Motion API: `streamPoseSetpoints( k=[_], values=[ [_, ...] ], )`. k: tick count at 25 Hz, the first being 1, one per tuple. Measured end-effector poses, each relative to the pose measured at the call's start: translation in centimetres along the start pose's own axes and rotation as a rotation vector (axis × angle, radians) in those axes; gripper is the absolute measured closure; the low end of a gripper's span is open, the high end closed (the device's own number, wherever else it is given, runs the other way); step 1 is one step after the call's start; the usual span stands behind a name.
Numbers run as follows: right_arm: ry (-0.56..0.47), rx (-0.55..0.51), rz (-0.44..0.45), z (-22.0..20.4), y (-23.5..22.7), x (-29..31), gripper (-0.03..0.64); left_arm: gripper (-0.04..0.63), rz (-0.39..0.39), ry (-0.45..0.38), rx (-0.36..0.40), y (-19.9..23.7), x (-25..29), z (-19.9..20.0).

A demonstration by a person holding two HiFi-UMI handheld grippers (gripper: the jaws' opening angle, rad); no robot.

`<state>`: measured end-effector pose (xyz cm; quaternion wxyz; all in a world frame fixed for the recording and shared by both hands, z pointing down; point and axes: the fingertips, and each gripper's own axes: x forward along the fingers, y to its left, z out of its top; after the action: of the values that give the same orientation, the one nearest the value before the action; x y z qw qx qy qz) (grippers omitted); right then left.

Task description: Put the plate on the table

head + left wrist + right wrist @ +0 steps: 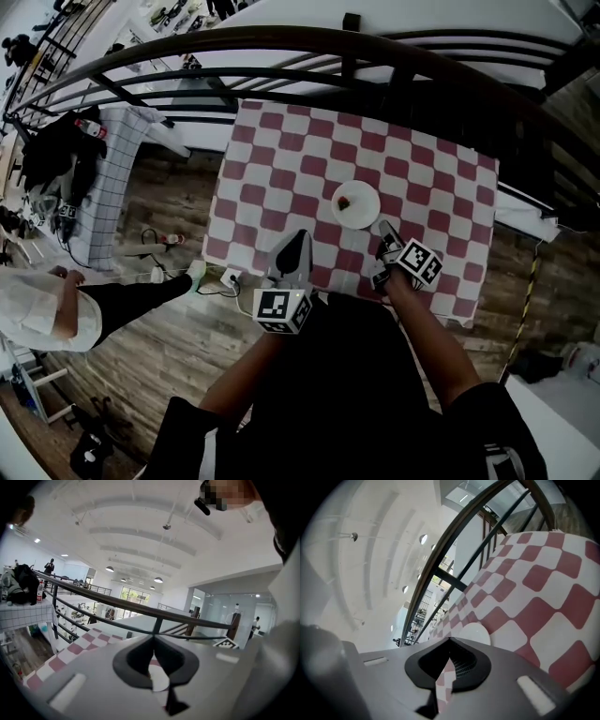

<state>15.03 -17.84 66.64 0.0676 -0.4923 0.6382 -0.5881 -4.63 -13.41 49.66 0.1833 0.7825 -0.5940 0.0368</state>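
L claw (299, 238), R claw (383, 228) closed; plate (357, 205) on table (281, 150).

Bright, even light from ceiling lamps (158, 580), heavy fisheye bending, dark corners, and the left tool (153, 641) blurred.

Wearer: black short-sleeved top (347, 375), white print low on the right side. Left gripper (296, 246): grey shell with pale rectangular slots, black jaw pads tapering to a point, white cube (281, 310) with black square markers. Right gripper (385, 234): same build, ribbed pad, own marker cube (418, 262)
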Motion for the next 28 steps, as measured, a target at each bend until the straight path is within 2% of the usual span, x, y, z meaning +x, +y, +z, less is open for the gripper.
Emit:
streamPoseSetpoints(
  k=[3,8,12,15,20,24,28],
  values=[
    [-0.025,-0.049,0.03,0.5,2.6,-1.3,0.618,0.584,-0.016,0.0,-0.011,-0.4,0.2,0.4],
    [-0.059,-0.338,0.067,0.9,7.7,-2.5,0.618,0.584,-0.046,-0.002,-0.033,-0.7,0.8,1.0],
    [-0.108,-0.499,0.086,1.3,11.8,-3.7,0.618,0.584,-0.07,-0.006,-0.027,-0.5,1.3,2.1],
    [-0.146,-0.595,0.081,0.7,14.6,-4.8,0.618,0.586,-0.079,0.008,-0.037,0.1,1.3,3.0],
    [-0.191,-0.724,0.027,-0.2,19.3,-6.5,0.618,0.585,-0.146,0.013,-0.121,0.5,2.0,5.8],
    [-0.282,-0.801,0.015,-0.1,23.0,-7.5,0.618,0.586,-0.21,-0.037,-0.042,-0.3,2.2,8.7],
    [-0.407,-0.856,0.002,0.7,25.2,-8.2,0.618,0.586,-0.249,-0.053,0.005,-0.9,2.3,8.6]
  ],
)
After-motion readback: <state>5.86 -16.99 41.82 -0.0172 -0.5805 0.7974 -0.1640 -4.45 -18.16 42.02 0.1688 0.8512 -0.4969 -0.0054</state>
